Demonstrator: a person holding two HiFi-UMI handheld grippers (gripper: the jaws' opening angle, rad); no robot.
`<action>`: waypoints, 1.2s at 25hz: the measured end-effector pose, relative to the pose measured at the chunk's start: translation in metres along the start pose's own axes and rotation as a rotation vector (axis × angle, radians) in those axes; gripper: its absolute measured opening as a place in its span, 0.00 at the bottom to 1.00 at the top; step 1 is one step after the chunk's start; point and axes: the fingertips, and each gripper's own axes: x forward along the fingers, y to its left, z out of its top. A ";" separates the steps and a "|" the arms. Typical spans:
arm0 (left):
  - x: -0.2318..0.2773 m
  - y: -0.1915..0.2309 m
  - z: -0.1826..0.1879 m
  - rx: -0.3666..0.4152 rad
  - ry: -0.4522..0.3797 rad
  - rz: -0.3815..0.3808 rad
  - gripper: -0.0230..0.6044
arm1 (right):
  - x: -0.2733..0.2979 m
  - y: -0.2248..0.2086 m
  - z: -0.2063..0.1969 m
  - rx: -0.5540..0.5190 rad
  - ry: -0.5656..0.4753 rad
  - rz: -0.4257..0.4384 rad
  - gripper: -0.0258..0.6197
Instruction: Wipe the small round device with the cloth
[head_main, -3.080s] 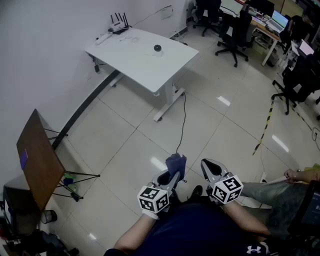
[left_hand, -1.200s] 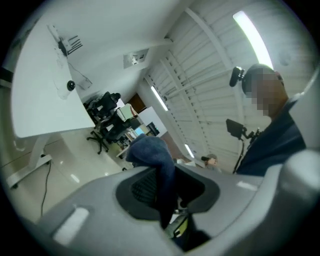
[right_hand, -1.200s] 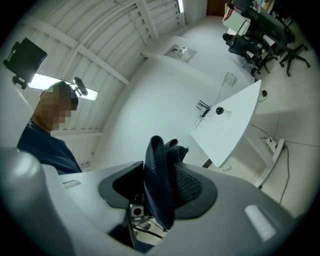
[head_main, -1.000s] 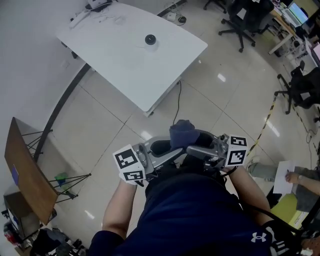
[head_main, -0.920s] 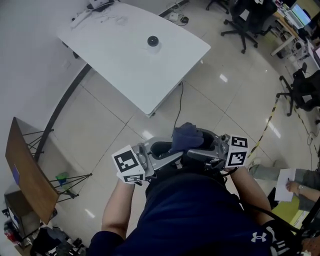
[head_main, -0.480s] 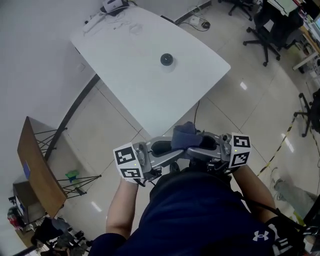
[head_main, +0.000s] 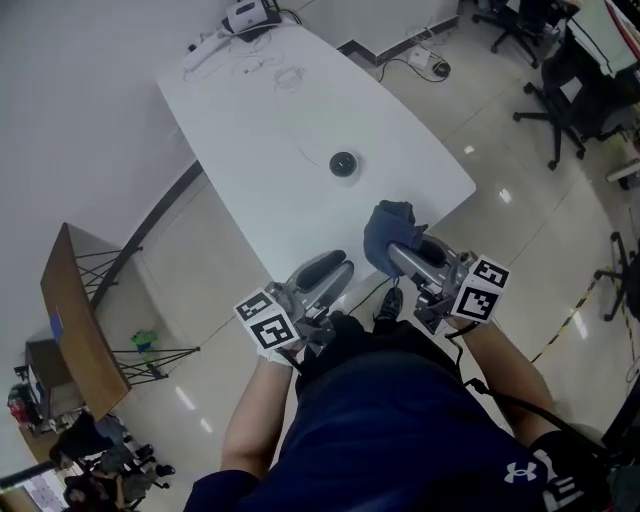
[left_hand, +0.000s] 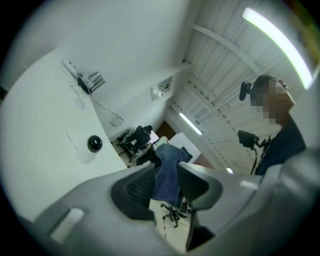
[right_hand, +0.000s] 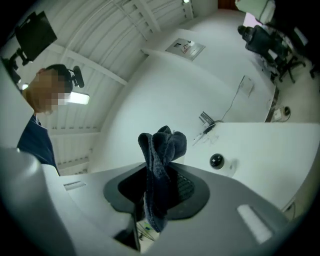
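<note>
The small round black device (head_main: 343, 163) (left_hand: 94, 143) (right_hand: 216, 160) sits on the white table (head_main: 260, 120), ahead of both grippers. A dark blue cloth (head_main: 390, 228) (right_hand: 160, 150) stands bunched up out of my right gripper (head_main: 408, 252) (right_hand: 157, 187). Its jaws have just been closing and now pinch the cloth. My left gripper (head_main: 328, 272) (left_hand: 167, 186) is to the left of it, open and empty. The cloth (left_hand: 167, 167) shows through the gap between the left jaws but lies beyond them. Both grippers hover at the table's near edge.
A router (head_main: 250, 17) and thin cables lie at the table's far end. Office chairs (head_main: 560, 100) stand to the right on the tiled floor. A brown board on a stand (head_main: 75, 320) leans at the left, by the wall.
The two grippers met at the cloth before; now they have parted and the cloth stays with the right one. The table and the device have come much nearer.
</note>
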 end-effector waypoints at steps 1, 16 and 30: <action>-0.002 0.012 0.006 0.024 -0.005 0.042 0.26 | 0.004 -0.014 0.004 -0.024 0.007 -0.046 0.20; 0.030 0.167 0.040 0.483 0.287 0.315 0.26 | 0.125 -0.147 0.001 -0.098 0.170 -0.414 0.20; 0.081 0.200 0.027 0.508 0.357 0.507 0.29 | 0.117 -0.209 0.000 0.159 0.238 -0.320 0.20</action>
